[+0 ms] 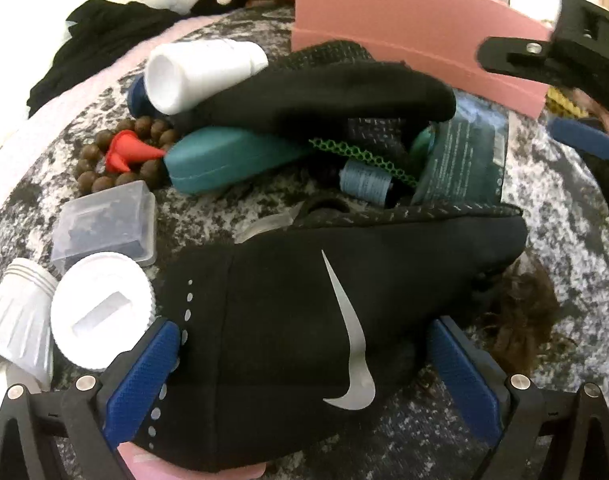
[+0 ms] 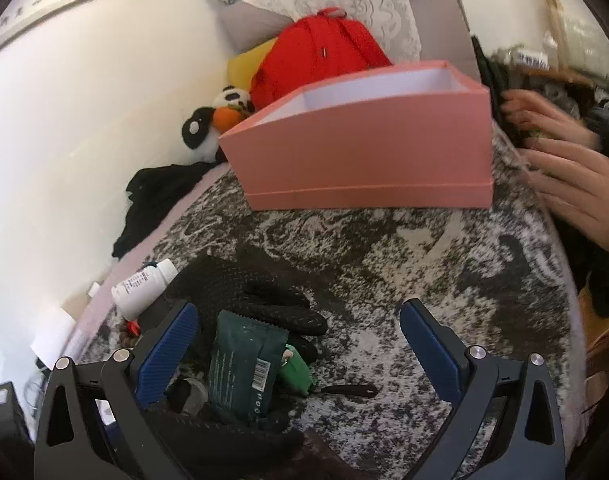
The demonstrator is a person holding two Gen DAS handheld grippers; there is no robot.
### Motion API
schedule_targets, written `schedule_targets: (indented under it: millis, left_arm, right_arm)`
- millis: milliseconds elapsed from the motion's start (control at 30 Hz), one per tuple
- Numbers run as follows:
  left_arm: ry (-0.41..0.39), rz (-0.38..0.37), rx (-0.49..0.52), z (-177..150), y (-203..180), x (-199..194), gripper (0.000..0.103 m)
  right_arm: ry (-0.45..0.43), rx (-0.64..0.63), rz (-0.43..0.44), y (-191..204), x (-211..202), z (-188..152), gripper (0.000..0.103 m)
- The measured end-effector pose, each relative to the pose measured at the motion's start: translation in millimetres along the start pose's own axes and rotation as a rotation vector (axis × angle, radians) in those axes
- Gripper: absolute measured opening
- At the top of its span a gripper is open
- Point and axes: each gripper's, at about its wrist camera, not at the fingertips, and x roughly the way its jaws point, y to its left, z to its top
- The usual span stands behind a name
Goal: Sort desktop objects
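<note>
In the left wrist view my left gripper point(image 1: 304, 360) is open, its blue pads on either side of a black glove with a silver swoosh point(image 1: 324, 320) lying on the mottled cloth. Behind it lie a second black glove point(image 1: 324, 88), a white bottle point(image 1: 200, 72), a teal case point(image 1: 232, 160), a dark green packet point(image 1: 460, 160) and a thread spool point(image 1: 364, 182). My right gripper point(image 2: 300, 344) is open and empty above the pile, over the green packet point(image 2: 244, 364) and a black glove point(image 2: 256, 292). The pink box point(image 2: 364, 148) stands open beyond.
A clear plastic case point(image 1: 108, 224), white lids point(image 1: 100, 316), brown beads point(image 1: 104, 160) and a red cone point(image 1: 132, 152) lie left. Brown hair-like tuft point(image 1: 516, 320) lies right. A bare hand point(image 2: 576, 176) is at the right. A red backpack point(image 2: 320, 52) and a panda toy point(image 2: 208, 124) sit behind the box.
</note>
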Motion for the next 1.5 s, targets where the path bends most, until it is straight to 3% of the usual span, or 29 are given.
schedule_targets:
  millis: [133,167,233,267,300,333,567,867,1033,1100,1133,1500]
  left_arm:
    - [0.002,-0.050,-0.001,-1,0,1,0.091]
    - [-0.003,-0.047,0.001,-2,0,-1,0.084]
    - [-0.018,-0.042,0.004,-2,2,-8,0.071]
    - [-0.029,-0.040,0.006,-1,4,-14,0.054]
    - [-0.045,-0.042,0.003,0,9,-24,0.045]
    - [-0.043,-0.058,0.003,2,12,-29,0.013]
    - [-0.122,-0.101,0.063,9,11,-84,0.014]
    - [-0.276,-0.165,0.104,43,7,-146,0.014]
    - [-0.315,-0.170,0.131,69,5,-154,0.014]
    - [-0.332,-0.173,0.148,90,0,-150,0.014]
    - [-0.341,-0.174,0.157,101,-2,-148,0.014]
    - [-0.414,-0.203,0.235,209,-42,-115,0.015]
  right_arm:
    - [0.122,0.008,0.085,0,30,-6,0.073]
    - [0.153,0.007,0.108,0,39,-8,0.061]
    - [0.165,-0.006,0.165,1,50,-12,0.047]
    - [0.152,-0.017,0.174,2,50,-11,0.039]
    - [0.141,-0.020,0.187,3,47,-10,0.036]
    - [0.127,-0.023,0.196,4,42,-9,0.033]
    - [-0.022,-0.059,0.282,21,-18,-2,0.032]
    - [-0.171,0.057,0.470,16,-94,12,0.032]
    - [-0.244,0.042,0.440,21,-129,23,0.031]
    - [-0.262,0.048,0.423,21,-134,34,0.012]
    - [-0.264,0.053,0.412,20,-135,40,0.009]
    - [-0.277,0.025,0.247,-1,-119,138,0.009]
